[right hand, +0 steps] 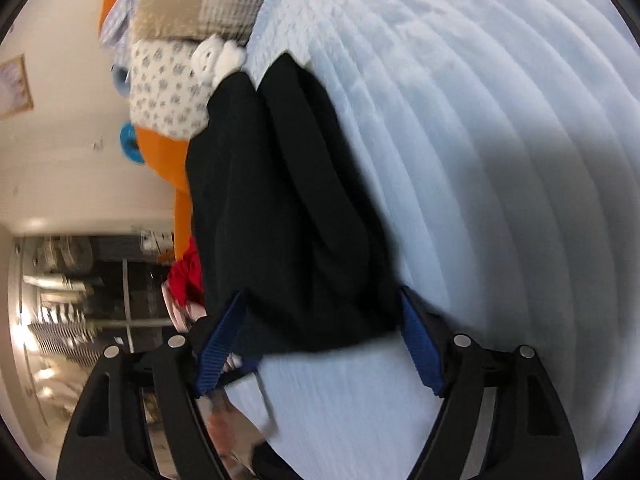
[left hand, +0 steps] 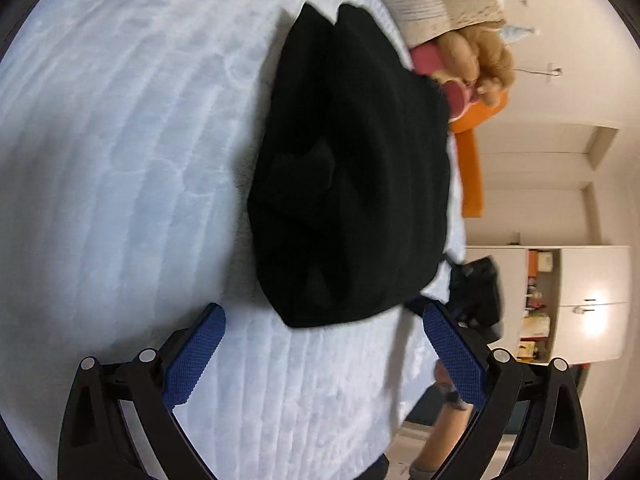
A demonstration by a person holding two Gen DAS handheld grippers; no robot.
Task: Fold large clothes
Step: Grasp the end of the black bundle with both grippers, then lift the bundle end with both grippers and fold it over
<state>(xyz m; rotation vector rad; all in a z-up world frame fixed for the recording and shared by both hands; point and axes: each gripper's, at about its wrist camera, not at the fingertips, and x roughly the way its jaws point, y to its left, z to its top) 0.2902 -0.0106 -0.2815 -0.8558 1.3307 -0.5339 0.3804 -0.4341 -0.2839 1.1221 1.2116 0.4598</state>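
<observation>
Both grippers, left (left hand: 324,320) and right (right hand: 322,312), stand spread by the black garment (left hand: 352,168), soft toys (left hand: 480,64) seemingly touching its far edge.

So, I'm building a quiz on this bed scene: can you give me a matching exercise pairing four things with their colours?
Things:
1. folded garment
2. bed cover
3. left gripper pads
4. long cushion past the garment

Colours:
A. orange
B. black
C. blue
D. pale blue-white

Pairs: 1-B, 2-D, 3-C, 4-A
</observation>
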